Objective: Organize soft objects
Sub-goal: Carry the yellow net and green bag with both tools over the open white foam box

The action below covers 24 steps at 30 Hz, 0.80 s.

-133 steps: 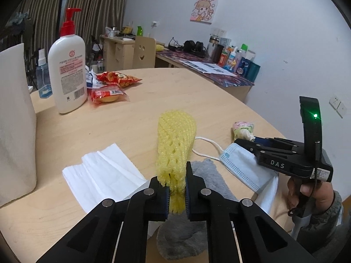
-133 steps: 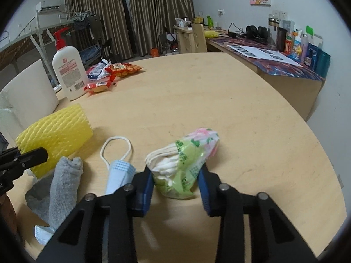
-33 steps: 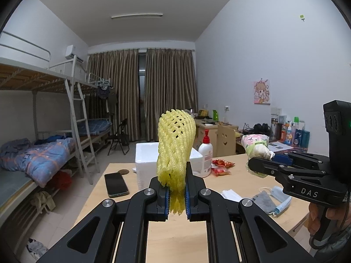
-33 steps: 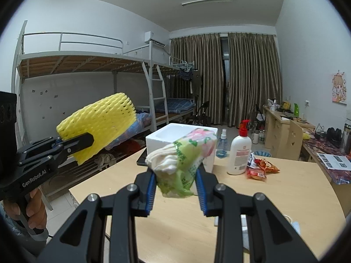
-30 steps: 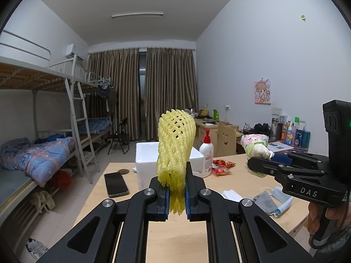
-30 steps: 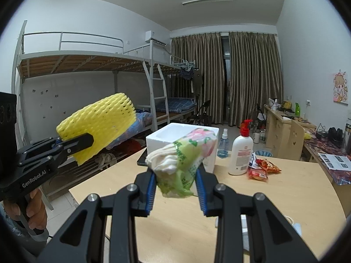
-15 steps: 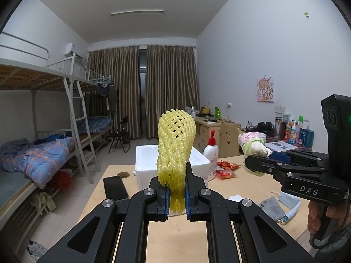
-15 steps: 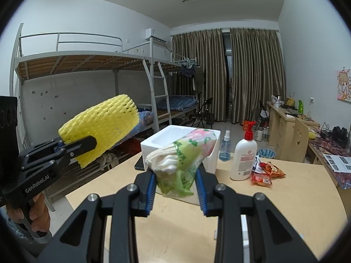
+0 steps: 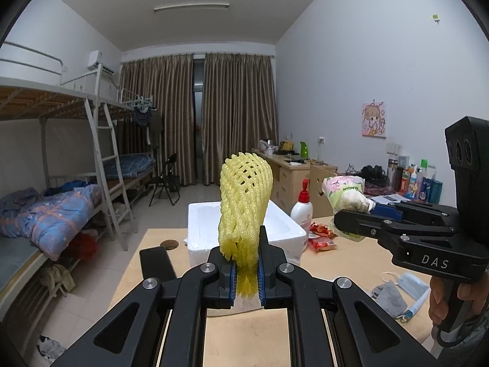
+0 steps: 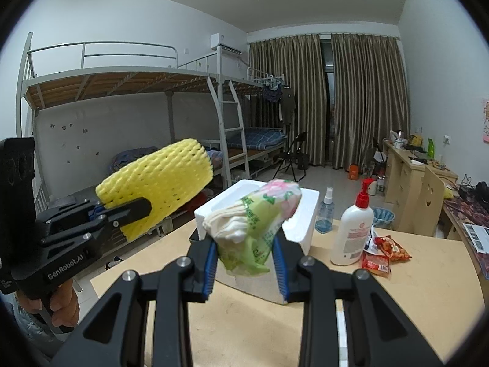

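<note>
Left hand-held gripper (image 9: 247, 275) pinched nearly shut on springy yellow foam netting (image 9: 244, 202), upright, lattice-holed; right hand-held gripper (image 10: 246, 264) part-open, clamped on crinkly green-and-pink tissue pack (image 10: 256, 214), white folds bulging out; both aloft over pale wooden table (image 10: 412, 290); blocky white foam box (image 10: 302, 223) just beyond; smooth lotion bottle (image 10: 353, 232) beside; bunk bed (image 10: 122, 91), brown curtains (image 10: 330, 98) behind.

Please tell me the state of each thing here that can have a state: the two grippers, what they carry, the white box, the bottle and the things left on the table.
left gripper: shut on yellow foam net
yellow foam net: held upright, in the air
right gripper: shut on tissue pack
tissue pack: held, in the air
white foam box: open, no lid
lotion bottle: standing upright
grey sock: lying on table
face mask: lying on table
</note>
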### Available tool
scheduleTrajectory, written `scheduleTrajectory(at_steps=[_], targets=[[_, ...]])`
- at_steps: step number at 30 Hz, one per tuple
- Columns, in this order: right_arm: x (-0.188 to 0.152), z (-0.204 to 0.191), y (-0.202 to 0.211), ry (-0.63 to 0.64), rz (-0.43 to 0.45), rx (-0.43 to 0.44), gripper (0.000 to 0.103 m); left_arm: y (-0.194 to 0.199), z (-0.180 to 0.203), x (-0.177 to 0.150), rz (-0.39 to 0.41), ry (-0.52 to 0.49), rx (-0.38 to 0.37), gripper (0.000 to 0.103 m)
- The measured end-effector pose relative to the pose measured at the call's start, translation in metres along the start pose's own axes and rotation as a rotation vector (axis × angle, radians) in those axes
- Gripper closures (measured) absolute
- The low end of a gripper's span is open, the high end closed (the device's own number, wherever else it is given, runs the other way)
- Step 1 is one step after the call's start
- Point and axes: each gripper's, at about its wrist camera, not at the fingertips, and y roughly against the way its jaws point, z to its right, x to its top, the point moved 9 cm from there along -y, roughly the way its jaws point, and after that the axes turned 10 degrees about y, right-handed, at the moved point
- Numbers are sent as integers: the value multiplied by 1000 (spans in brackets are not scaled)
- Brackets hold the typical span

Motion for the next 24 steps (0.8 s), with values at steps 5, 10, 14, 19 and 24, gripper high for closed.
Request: scheduleTrajectory(at_steps=[5, 10, 14, 19, 24], targets=[[4, 5, -15, -4, -16, 18, 66, -15, -2, 6, -8, -1, -5, 92], [8, 12, -27, -12, -28, 20, 66, -30, -3, 12, -15, -3, -15, 92], [14, 14, -36, -8, -32, 15, 66, -45, -5, 15, -34, 3, -26, 92], [16, 19, -48, -22, -42, 20, 66, -65, -11, 17, -54, 9, -31, 92], [16, 24, -61, -29, -58, 19, 66, -87, -16, 21, -76, 13, -40, 92]])
